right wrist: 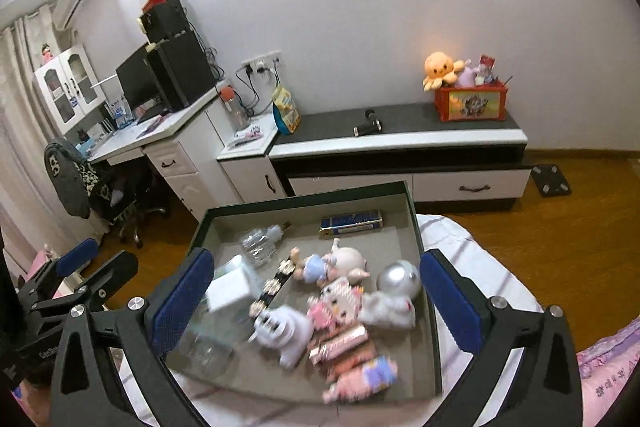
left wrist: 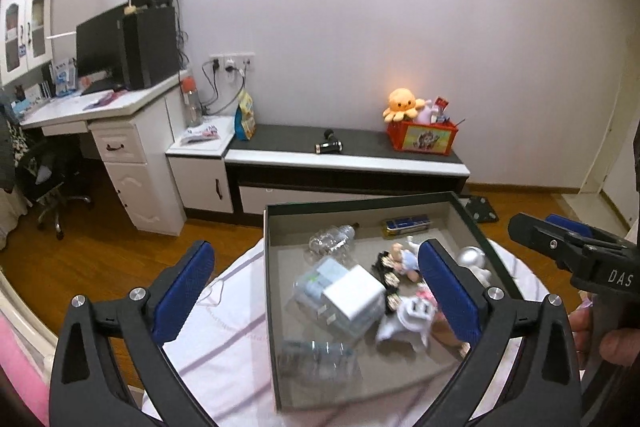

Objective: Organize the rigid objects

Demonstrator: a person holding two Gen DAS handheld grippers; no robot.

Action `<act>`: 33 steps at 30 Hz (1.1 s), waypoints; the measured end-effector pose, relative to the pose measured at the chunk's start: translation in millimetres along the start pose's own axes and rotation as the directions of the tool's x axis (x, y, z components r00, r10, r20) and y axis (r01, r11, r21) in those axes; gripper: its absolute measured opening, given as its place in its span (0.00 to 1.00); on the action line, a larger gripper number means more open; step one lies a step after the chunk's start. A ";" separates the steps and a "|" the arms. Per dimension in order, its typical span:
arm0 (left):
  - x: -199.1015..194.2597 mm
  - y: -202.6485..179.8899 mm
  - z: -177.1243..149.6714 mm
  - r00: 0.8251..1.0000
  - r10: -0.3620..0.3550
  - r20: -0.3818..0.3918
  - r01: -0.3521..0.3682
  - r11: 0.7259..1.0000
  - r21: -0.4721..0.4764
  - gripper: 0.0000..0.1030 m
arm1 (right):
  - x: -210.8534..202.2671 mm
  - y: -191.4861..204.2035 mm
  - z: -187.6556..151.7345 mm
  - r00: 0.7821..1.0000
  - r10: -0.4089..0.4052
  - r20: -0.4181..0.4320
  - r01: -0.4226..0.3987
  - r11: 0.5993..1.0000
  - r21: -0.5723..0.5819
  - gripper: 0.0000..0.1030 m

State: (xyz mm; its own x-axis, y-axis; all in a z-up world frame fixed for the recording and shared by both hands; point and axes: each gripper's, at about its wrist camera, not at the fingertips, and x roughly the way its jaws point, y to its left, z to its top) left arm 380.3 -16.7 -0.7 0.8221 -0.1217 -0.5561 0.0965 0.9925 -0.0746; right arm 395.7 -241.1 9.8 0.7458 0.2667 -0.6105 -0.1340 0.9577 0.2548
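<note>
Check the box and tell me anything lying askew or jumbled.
The box holds a loose heap: figurines tipped over and overlapping at its right, clear bottles on their sides at left, and a white cube lying tilted. Only the blue tin sits squarely along the far wall. Both tongs are open above it.

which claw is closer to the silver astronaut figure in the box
Right. The right claw hangs open over the box with the silver astronaut figure just inside its right finger. The left claw, also open, straddles the box's left wall, farther from it.
</note>
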 end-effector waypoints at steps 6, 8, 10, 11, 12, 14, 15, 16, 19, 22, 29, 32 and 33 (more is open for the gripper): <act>-66.7 -1.6 -16.2 0.998 0.004 0.063 -0.004 1.000 -0.001 1.00 | -61.9 14.7 -26.1 0.997 -0.026 0.073 0.028 0.999 -0.029 1.00; -89.9 -2.9 -23.7 0.996 0.006 0.089 -0.006 1.000 -0.001 1.00 | -81.1 17.2 -37.6 0.995 -0.033 0.095 0.037 0.999 -0.032 1.00; -112.4 -3.6 -32.5 0.994 0.011 0.110 -0.010 1.000 -0.003 1.00 | -100.3 19.4 -48.0 0.992 -0.050 0.115 0.054 0.998 -0.039 1.00; -120.3 -3.6 -36.5 0.993 0.011 0.115 -0.011 1.000 -0.007 1.00 | -112.8 22.7 -56.2 0.990 -0.062 0.128 0.068 0.997 -0.045 1.00; -131.5 -3.5 -42.2 0.992 0.011 0.124 -0.009 1.000 -0.015 1.00 | -120.0 24.3 -60.6 0.988 -0.067 0.137 0.074 0.996 -0.050 1.00; -146.9 -3.1 -49.5 0.991 0.011 0.134 -0.008 1.000 -0.025 1.00 | -136.5 29.0 -72.6 0.985 -0.077 0.153 0.087 0.994 -0.061 1.00; -153.7 -3.1 -53.1 0.990 0.013 0.137 -0.009 1.000 -0.028 1.00 | -144.0 29.6 -77.6 0.984 -0.081 0.160 0.093 0.994 -0.065 1.00; -162.1 -4.0 -57.9 0.990 0.015 0.142 -0.011 1.000 -0.030 1.00 | -151.1 31.5 -83.7 0.982 -0.086 0.167 0.099 0.993 -0.069 1.00; -185.5 -8.3 -75.4 0.988 0.028 0.150 -0.025 0.999 -0.023 1.00 | -171.9 34.8 -103.6 0.978 -0.103 0.181 0.117 0.990 -0.072 1.00; -204.9 -15.2 -90.9 0.987 0.042 0.155 -0.040 0.999 -0.014 1.00 | -187.6 35.2 -118.5 0.976 -0.108 0.190 0.123 0.990 -0.064 1.00; -238.6 -22.0 -119.7 0.988 0.036 0.153 -0.032 0.999 -0.031 1.00 | -216.9 45.3 -153.0 0.971 -0.126 0.205 0.148 0.985 -0.094 1.00; -249.5 -25.3 -129.8 0.988 0.025 0.155 -0.019 0.999 -0.041 1.00 | -224.0 48.4 -161.5 0.970 -0.121 0.210 0.144 0.985 -0.098 1.00; -251.9 -27.1 -132.4 0.988 0.022 0.154 -0.017 0.999 -0.036 1.00 | -225.6 50.4 -164.4 0.971 -0.118 0.209 0.141 0.985 -0.101 1.00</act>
State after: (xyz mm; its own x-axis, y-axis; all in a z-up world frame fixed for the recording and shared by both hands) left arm 96.3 -14.0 31.8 0.9007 -0.0971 -0.4234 0.0626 0.9935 -0.0947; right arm 113.4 -235.2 37.0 0.8764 0.1235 -0.4655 -0.0927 0.9917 0.0886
